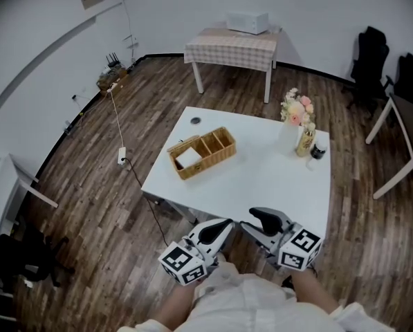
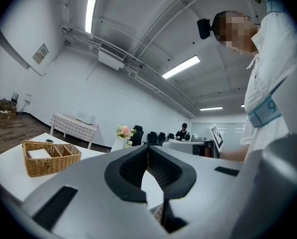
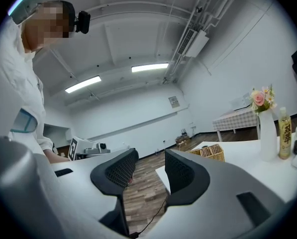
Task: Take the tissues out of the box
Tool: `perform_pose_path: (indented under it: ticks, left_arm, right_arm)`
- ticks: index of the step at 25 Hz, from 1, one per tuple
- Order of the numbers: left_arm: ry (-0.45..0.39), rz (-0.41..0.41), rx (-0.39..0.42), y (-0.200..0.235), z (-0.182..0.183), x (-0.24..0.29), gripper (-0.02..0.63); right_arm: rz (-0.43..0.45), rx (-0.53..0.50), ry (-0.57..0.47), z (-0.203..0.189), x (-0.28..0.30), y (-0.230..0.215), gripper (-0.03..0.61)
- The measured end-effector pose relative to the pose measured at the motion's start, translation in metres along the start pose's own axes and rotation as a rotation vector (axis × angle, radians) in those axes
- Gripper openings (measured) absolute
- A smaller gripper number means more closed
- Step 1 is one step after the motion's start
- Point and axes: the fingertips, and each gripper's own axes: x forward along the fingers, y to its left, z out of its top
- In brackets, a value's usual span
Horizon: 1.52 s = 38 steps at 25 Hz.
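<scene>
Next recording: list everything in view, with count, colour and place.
table: 1, white, before the person
basket: 1, tan wicker, divided, table's left part
tissues: 1 stack, white, basket's left end compartment
vase of flowers: 1, pink blooms, table's far right corner
bottle: 1, yellow, beside vase
jar: 1, dark, right of bottle
side table: 1, checked cloth, far wall
chairs: at least 2, black, right
left gripper: grey, shut, empty
right gripper: grey, open, empty
</scene>
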Motion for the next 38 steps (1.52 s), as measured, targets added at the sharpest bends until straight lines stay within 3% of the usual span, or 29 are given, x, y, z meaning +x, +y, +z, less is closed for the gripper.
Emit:
perform_pose_path:
  ticks: [7, 24, 32, 38]
  left_arm:
    - [-0.004, 0.000, -0.021, 0.046, 0.005, 0.017, 0.003]
    - [0.025, -0.043, -0.035, 0.214, 0.038, 0.045, 0.003]
    - [0.051, -0.075, -0.049, 0.250, 0.054, 0.060, 0.003]
    - [0.073, -0.126, -0.043, 0.264, 0.046, 0.063, 0.003]
  right_arm:
    - [-0.025, 0.007, -0.011, 0.011, 0.028, -0.035, 0.193]
    - [-0.079, 0.025, 0.002, 0.038, 0.158, -0.125, 0.209]
    - [-0.110, 0.028, -0.004, 0.046, 0.190, -0.147, 0.213]
    - [-0.132, 0.050, 0.012, 0.042, 0.207, -0.160, 0.219]
